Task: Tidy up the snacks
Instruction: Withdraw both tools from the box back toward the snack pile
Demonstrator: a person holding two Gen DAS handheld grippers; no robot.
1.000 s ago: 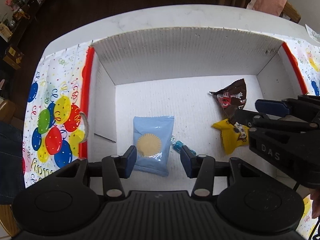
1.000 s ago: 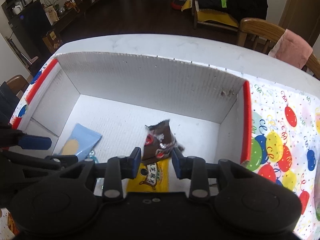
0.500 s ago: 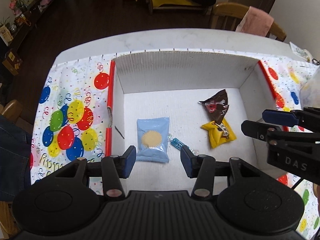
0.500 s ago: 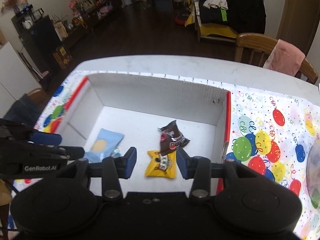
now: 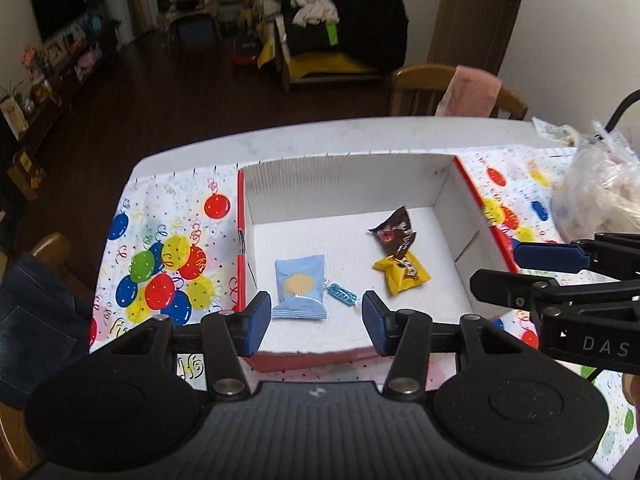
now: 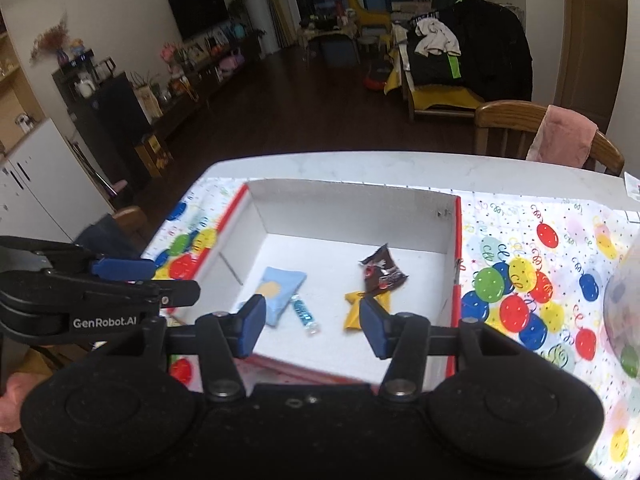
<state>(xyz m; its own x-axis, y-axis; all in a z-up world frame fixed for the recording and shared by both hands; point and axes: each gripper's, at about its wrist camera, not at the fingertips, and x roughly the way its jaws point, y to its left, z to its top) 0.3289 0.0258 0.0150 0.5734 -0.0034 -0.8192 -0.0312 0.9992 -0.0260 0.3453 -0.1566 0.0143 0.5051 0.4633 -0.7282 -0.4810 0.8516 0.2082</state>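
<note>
My left gripper (image 5: 312, 318) and right gripper (image 6: 310, 324), both spread and empty, hover above the box (image 5: 348, 184), where four snacks lie sorted apart.

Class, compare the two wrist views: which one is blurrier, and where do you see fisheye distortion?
Right wrist view: softer, the box's near edge smeared, the yellow packet indistinct. Left wrist view: sharper, the light blue packet crisp. Both: the table edge bows in a curve and the corners go dark.
</note>
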